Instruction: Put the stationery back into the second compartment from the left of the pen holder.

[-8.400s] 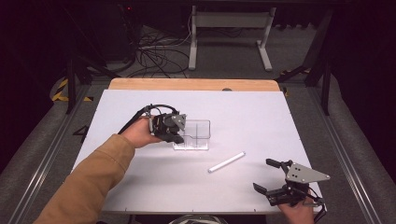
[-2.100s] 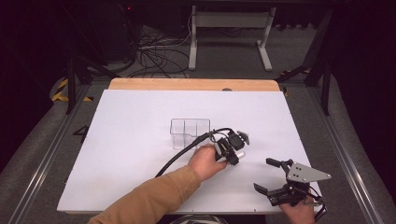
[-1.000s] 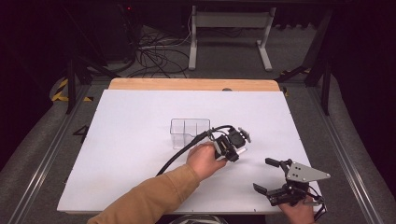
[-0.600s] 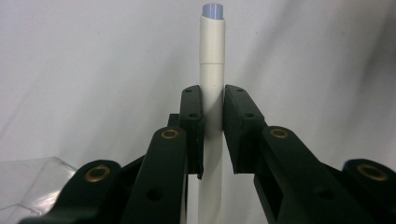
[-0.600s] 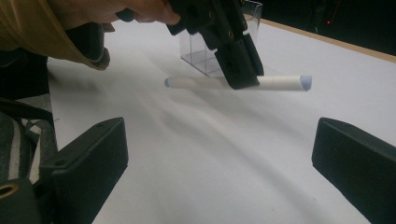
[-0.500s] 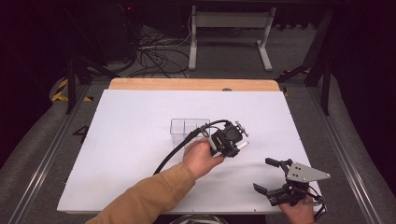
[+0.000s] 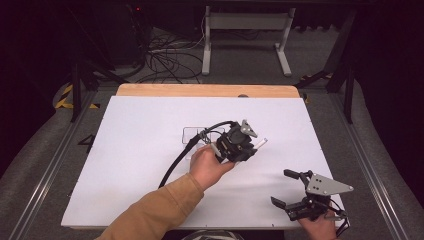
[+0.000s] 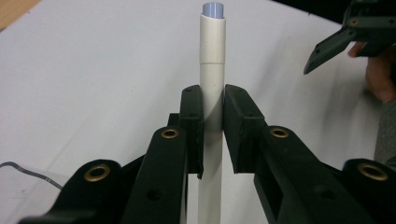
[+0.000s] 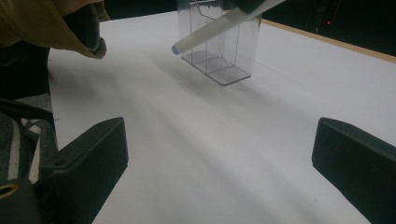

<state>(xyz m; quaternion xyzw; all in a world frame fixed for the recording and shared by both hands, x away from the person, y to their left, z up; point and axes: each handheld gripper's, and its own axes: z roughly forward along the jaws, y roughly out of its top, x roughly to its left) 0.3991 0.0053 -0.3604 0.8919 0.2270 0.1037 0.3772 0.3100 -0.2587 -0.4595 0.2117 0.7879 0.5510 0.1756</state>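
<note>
Where the right gripper [image 7: 295,191] rests nearest at the table [image 7: 125,150] edge, its jaws stand wide apart, holding nothing. One white marker [image 8: 212,79], slim, cylindrical, bluish-grey at its tip, is clamped in the left gripper [image 8: 213,119] above the table. Beyond stands one clear container [image 9: 219,42] with several compartments, seemingly empty

The left gripper [image 7: 239,145] hides most of the clear box [image 7: 192,134]; the white pen's [image 9: 224,25] upper end runs off the right gripper view's top edge.
</note>
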